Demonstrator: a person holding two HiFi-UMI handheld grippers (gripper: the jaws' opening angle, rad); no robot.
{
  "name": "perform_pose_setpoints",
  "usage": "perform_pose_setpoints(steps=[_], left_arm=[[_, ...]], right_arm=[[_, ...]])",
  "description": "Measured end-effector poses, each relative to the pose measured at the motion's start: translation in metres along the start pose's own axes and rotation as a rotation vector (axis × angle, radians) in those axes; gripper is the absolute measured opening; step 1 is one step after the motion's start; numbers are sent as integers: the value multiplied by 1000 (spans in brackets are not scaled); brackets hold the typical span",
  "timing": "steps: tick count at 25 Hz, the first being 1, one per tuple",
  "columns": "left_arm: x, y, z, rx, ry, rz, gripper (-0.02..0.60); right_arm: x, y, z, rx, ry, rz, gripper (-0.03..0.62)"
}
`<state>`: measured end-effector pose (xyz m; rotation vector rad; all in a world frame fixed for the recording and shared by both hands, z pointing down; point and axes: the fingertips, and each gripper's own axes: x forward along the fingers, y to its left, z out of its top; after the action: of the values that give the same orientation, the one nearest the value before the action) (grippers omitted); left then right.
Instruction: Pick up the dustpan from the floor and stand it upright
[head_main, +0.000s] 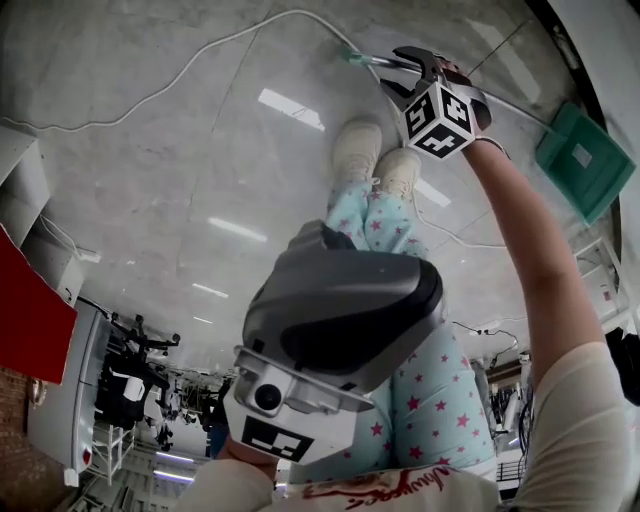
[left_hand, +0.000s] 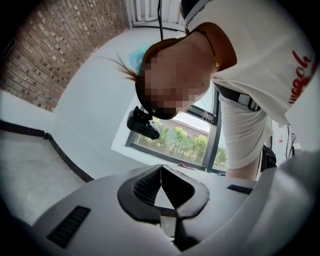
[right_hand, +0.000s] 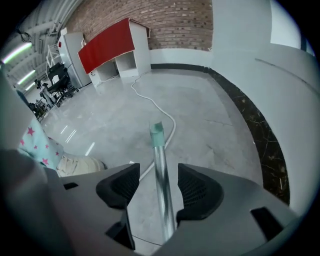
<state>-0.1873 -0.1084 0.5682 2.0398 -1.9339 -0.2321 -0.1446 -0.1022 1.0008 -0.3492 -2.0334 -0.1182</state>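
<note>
The dustpan's metal handle (right_hand: 161, 165), with a teal cap (right_hand: 157, 132) at its end, runs up between the jaws of my right gripper (right_hand: 159, 187). The jaws stand open, with a gap on each side of the tube. In the head view my right gripper (head_main: 400, 68) is far out over the floor around the handle (head_main: 372, 62). The green pan (head_main: 585, 160) lies on the floor at the right. My left gripper (head_main: 345, 300) is close under the head camera and points up at the person. Its jaws (left_hand: 161, 172) are shut, tips touching, on nothing.
A white cable (head_main: 200, 60) snakes over the grey floor (right_hand: 200, 110) past the handle's end. The person's shoes (head_main: 380, 160) stand just left of the right gripper. A red cabinet (right_hand: 107, 47) and a brick wall (right_hand: 165, 20) lie beyond. A dark strip (right_hand: 260, 135) edges the floor at the right.
</note>
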Motion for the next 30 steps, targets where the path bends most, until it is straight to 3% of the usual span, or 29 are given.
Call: perform_pose_setpoints(steps=[9, 14, 18, 21, 30], left_arm=[[-8, 17, -13, -12, 13, 39, 20], [-3, 11, -13, -12, 12, 23, 20], [-3, 5, -6, -22, 19, 7, 20], [-4, -1, -1, -12, 29, -11, 20], [7, -23, 43, 9, 9, -34, 20]], right_arm=[[27, 4, 4, -70, 28, 13, 239], [31, 0, 5, -78, 45, 13, 98], [29, -1, 7, -77, 82, 47, 92], [20, -12, 10, -104, 125, 0, 91], [-51, -47, 42, -55, 73, -63, 91]])
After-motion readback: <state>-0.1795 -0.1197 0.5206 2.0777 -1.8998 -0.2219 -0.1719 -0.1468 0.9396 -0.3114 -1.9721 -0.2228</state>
